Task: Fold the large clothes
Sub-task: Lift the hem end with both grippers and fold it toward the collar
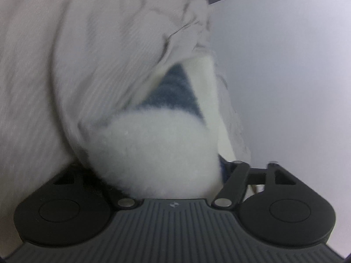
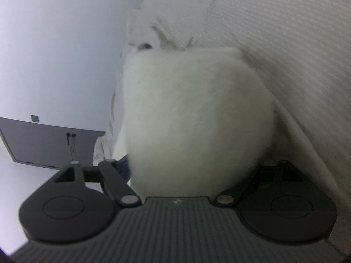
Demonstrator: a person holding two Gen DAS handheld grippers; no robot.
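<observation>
Fleece lining (image 1: 158, 153) of the ribbed pale garment (image 1: 105, 65) bulges over both grippers, hiding their fingers, so whether either one grips cloth cannot be told.

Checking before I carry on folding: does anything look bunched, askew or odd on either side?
Yes. The garment's fleece lining bulges over the right gripper, hiding its fingers; on the left, the fleece does likewise, and the hem is crumpled.

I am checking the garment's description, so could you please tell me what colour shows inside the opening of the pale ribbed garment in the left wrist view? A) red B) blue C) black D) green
B: a blue patch shows inside the opening of the ribbed garment, bordered by white fleecy lining.
</observation>
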